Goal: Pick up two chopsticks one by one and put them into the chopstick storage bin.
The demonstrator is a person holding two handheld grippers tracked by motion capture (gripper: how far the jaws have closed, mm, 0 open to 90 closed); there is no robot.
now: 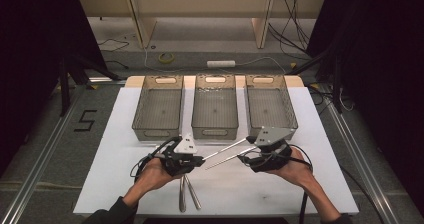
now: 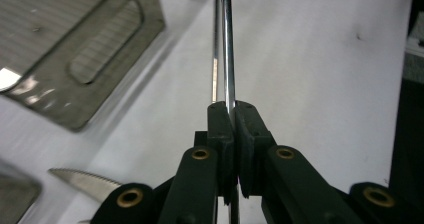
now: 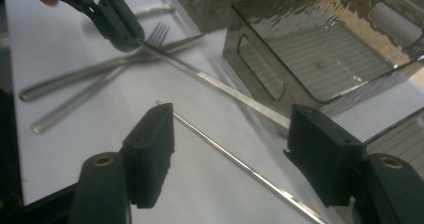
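L tongs (image 1: pixel 200 160) pinch a metal chopstick (image 1: pixel 225 149) by its end, prob. to lift it to the bins (image 1: pixel 215 106) ahead; R tongs (image 1: pixel 243 158) spread, 2nd chopstick (image 3: pixel 240 164) loose between them.

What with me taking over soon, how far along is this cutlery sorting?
Done: nothing yet, as all three bins look empty. In hand: the left gripper is shut on a metal chopstick; the right gripper is open, with a second chopstick between its jaws, ungripped. Left: both chopsticks, the fork and the serrated knife on the table.
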